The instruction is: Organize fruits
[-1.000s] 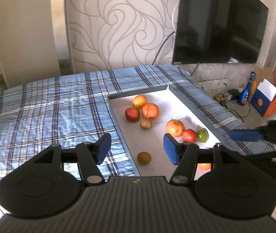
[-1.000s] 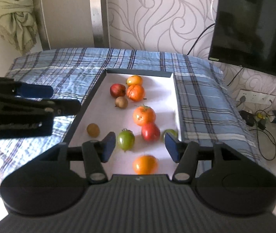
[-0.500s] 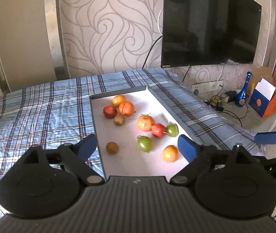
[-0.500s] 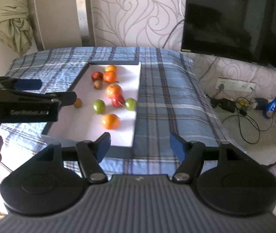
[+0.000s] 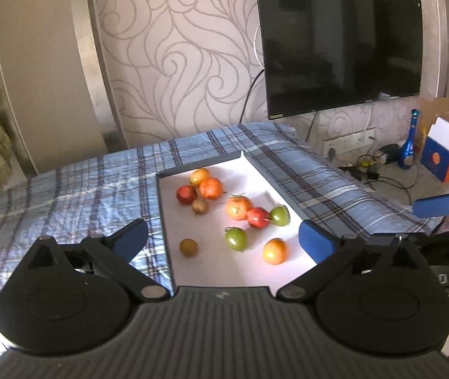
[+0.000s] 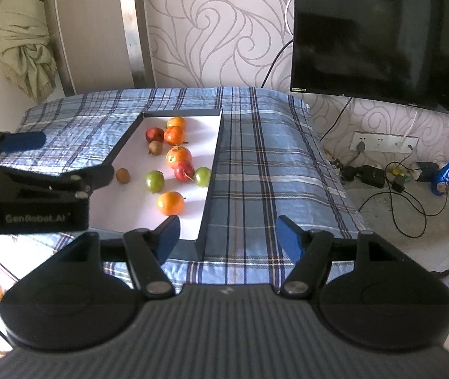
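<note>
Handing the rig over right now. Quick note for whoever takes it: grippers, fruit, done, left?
Left gripper: jaws just opened wide, nothing between them.
Right gripper: open, empty, aimed at the plaid cloth beside the tray.
Fruit: all nine loose in the white tray, including two green ones and two brown ones.
Done: no grouping visible.
Left: sort all of it.

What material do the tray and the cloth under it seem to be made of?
The tray looks like stiff card or plastic: thin dark straight rim, matte white floor with no gloss, though which one is unclear. The plaid cloth looks like woven cotton: blue checks, soft wrinkles, a dull surface that drapes over the edge.
</note>
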